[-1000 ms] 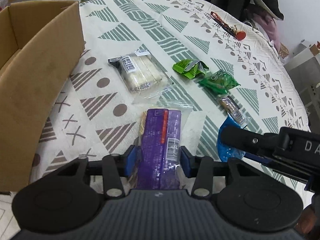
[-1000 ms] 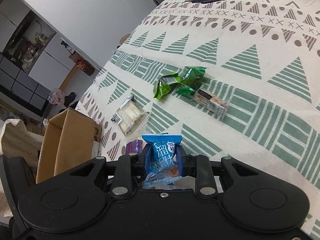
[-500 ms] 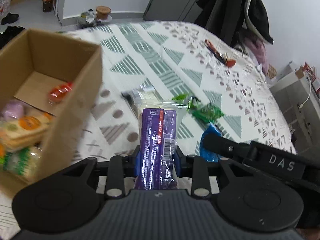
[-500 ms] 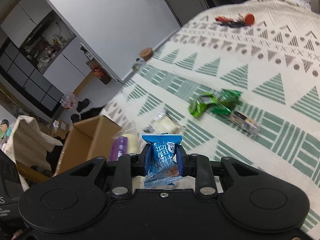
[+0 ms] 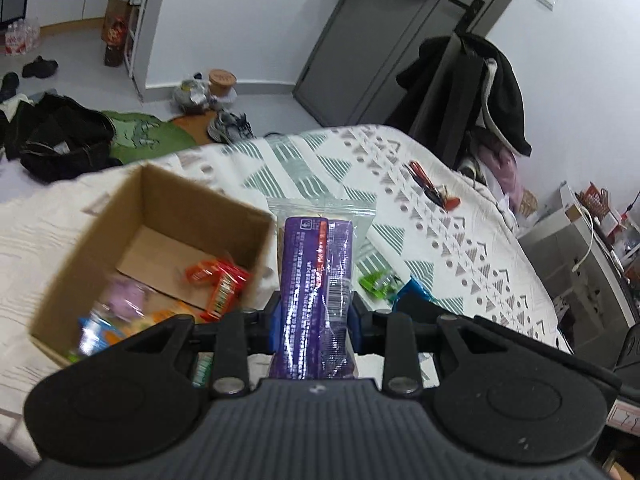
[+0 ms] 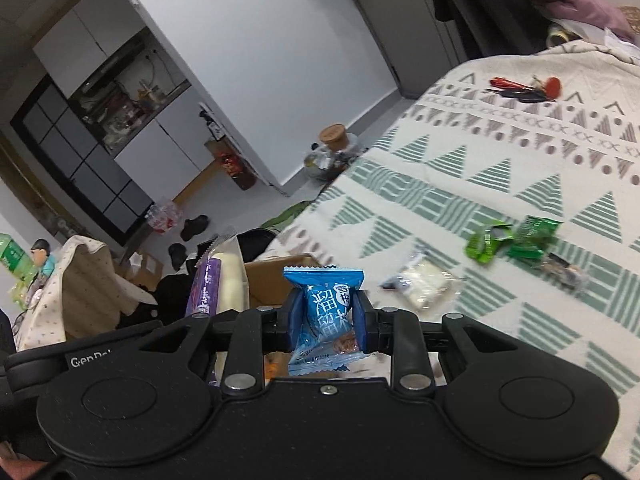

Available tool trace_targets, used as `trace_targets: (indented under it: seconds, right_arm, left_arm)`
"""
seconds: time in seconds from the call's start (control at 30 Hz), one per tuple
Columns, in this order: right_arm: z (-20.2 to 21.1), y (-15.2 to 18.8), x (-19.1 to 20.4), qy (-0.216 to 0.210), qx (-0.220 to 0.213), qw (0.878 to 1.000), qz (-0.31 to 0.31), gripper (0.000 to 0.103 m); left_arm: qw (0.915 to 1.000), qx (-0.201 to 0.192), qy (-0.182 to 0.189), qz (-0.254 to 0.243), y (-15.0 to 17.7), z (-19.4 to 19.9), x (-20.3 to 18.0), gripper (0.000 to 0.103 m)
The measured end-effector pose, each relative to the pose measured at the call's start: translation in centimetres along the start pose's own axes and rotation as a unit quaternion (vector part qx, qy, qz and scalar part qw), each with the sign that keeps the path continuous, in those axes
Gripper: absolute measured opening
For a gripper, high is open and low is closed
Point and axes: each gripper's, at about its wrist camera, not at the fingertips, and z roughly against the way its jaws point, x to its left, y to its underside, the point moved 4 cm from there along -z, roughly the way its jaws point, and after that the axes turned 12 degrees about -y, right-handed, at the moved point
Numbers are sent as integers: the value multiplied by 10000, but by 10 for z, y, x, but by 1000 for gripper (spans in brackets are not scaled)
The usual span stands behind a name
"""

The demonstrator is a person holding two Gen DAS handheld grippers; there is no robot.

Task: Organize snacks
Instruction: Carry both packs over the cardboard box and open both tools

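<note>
Both wrist views look down from above, sharing the cardboard box (image 5: 100,240) and patterned tablecloth (image 6: 500,184)

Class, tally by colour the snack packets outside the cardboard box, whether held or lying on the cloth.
Purple packet, in left gripper: 1
Blue packet, in right gripper: 1
Green packets: 2
Clear packets: 2
Total: 6
</note>
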Motion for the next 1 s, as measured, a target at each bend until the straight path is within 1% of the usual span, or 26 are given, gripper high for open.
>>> trace_targets:
  seconds: [0.1,0.33,0.53,0.63,0.93,1.0]
  right_arm:
    - [-5,0,12,-45,-14,10000,-26,26]
    - [-23,1,37,-192,-32,9998,-51,26]
    - [-41,2,51,-169,63,9998,-121,26]
    - [-48,1,60,-110,111,9999,-24,26]
    - [-74,1,70,-77,147,9998,-142,27]
    - [-77,1,71,-96,124,9998,-138,32]
  left_arm:
    - [10000,-55,-47,25,-7,6,15,31]
    - [9999,-49,-107,98,-20,11,46,31]
    - [9997,-72,-134,209,-33,7,70,31]
    - [9995,-70,-101,307,-40,4,82,31]
    - [9998,71,0,205,-53,-17,91,32]
    - [9997,1,-36,253,-55,-18,95,35]
